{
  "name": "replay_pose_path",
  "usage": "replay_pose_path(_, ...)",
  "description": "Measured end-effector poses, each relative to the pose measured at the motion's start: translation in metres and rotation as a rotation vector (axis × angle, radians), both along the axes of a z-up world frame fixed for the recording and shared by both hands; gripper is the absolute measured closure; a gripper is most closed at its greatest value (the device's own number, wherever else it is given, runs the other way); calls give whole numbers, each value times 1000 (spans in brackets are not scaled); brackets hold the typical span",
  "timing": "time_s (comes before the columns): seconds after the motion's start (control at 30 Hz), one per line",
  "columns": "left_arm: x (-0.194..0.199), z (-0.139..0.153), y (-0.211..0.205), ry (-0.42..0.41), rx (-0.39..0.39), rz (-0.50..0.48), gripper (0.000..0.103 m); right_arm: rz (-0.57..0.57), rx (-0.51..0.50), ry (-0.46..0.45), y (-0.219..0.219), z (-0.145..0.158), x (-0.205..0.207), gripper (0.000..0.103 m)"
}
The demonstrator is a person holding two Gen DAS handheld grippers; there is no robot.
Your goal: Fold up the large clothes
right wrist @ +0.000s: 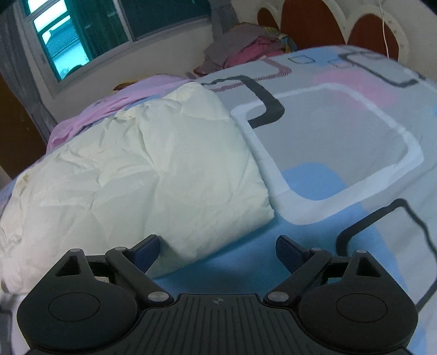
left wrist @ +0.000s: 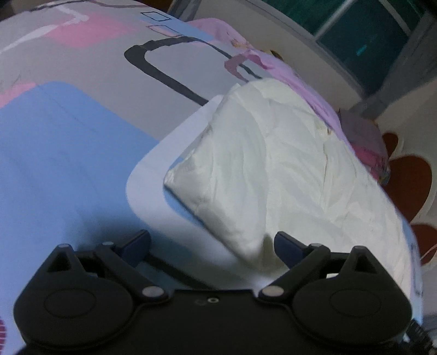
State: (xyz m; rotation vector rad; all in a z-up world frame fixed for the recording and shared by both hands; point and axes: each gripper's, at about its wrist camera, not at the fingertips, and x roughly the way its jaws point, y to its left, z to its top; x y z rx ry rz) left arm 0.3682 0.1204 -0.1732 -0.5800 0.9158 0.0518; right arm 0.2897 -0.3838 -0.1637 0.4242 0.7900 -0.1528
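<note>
A puffy cream-white garment (left wrist: 286,169) lies folded in a thick pad on the patterned bed sheet (left wrist: 68,142). In the left wrist view my left gripper (left wrist: 213,248) stands open just above the sheet, with the garment's near corner between its fingers and close to the right fingertip (left wrist: 286,243). The right wrist view shows the same garment (right wrist: 142,169) on the left half. My right gripper (right wrist: 218,248) is open at its near right corner, with the edge of the fabric beside the left fingertip (right wrist: 148,247). Neither pair of pads presses on the cloth.
A pink-lilac cloth (right wrist: 109,106) lies behind the white garment. A heap of dark and magenta clothes (right wrist: 245,49) sits at the far end by the red and white headboard (right wrist: 314,24). A window (right wrist: 68,35) is in the wall beyond the bed.
</note>
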Motion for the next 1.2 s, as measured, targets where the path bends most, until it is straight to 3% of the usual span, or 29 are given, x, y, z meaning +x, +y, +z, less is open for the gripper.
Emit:
replay_pose_path(0.17, 17, -2, -4, -18, -29, 6, 11, -4, 26, -10, -3, 0, 11, 12)
replay_pose_path(0.43, 33, -5, -11, -57, -27, 24, 32, -38, 109, -8, -12, -8, 31, 12)
replay_pose_path(0.47, 34, -6, -12, -58, -19, 20, 40, -37, 103, -10, -11, -8, 33, 17)
replay_pose_path(0.57, 37, -7, -14, -62, -7, 20, 46, -34, 95, -22, -7, -6, 40, 31)
replay_pose_path(0.7, 40, -6, -17, -57, -5, 13, 62, -37, 92, -28, -8, -2, 42, 42)
replay_pose_path(0.97, 39, 1, -22, -66, 20, -17, 79, -1, 72, -41, -8, 8, 40, 69)
replay_pose_path(1.2, 19, 24, -24, -109, 46, -40, 86, 40, 76, -71, -5, 30, 21, 80)
